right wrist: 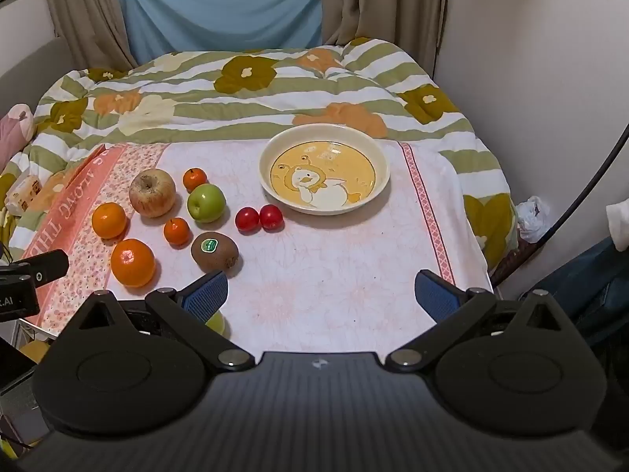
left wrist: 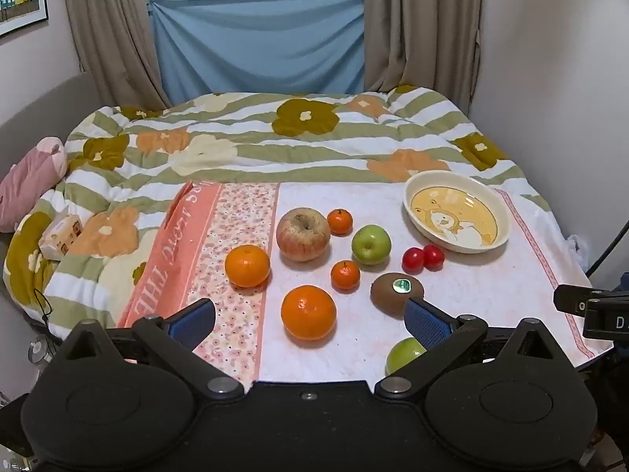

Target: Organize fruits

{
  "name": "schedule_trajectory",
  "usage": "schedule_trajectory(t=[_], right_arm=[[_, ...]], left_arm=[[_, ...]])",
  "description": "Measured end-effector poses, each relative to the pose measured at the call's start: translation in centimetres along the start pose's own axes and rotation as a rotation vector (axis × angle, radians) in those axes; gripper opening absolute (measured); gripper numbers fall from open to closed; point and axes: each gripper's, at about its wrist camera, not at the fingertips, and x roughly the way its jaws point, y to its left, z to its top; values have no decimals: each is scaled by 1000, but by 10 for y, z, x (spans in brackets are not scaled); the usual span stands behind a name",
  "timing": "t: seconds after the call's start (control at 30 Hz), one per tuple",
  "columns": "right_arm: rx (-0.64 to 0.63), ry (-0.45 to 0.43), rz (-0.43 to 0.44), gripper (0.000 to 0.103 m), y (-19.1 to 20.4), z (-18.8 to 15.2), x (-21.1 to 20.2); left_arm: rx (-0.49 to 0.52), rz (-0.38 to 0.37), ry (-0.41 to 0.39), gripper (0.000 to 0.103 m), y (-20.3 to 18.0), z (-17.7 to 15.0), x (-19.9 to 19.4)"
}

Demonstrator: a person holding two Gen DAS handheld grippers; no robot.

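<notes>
Fruit lies loose on a pink patterned cloth (left wrist: pixel 491 275): a large red-yellow apple (left wrist: pixel 303 234), a green apple (left wrist: pixel 371 244), two big oranges (left wrist: pixel 308 312) (left wrist: pixel 247 266), two small mandarins (left wrist: pixel 340 221) (left wrist: pixel 345 274), a kiwi (left wrist: pixel 397 292) with a sticker and two small red fruits (left wrist: pixel 423 258). A second green apple (left wrist: pixel 405 354) sits half hidden behind a blue pad. The cream plate (right wrist: pixel 326 133) with a duck picture holds nothing. My left gripper (left wrist: pixel 310 322) hangs open over the nearest orange. My right gripper (right wrist: pixel 320 295) is open above bare cloth, right of the kiwi (right wrist: pixel 214 251).
The cloth lies on a flowered green-striped quilt (left wrist: pixel 275 137). A pink cushion (left wrist: pixel 27 181) and a tissue pack (left wrist: pixel 59 234) lie at the left. A wall (right wrist: pixel 530 78) and a black cable (right wrist: pixel 589 185) close off the right. Curtains and a blue sheet hang behind.
</notes>
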Motion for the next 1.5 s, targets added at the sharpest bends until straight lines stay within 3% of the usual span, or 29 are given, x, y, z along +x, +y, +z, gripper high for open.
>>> schedule_trajectory(t=[0.07, 1.5], right_arm=[[0, -3, 0, 103, 0, 0, 0], [-2, -1, 5, 103, 4, 7, 4]], left_arm=[[5, 11, -31, 103, 0, -1, -1], [26, 27, -30, 103, 3, 6, 0]])
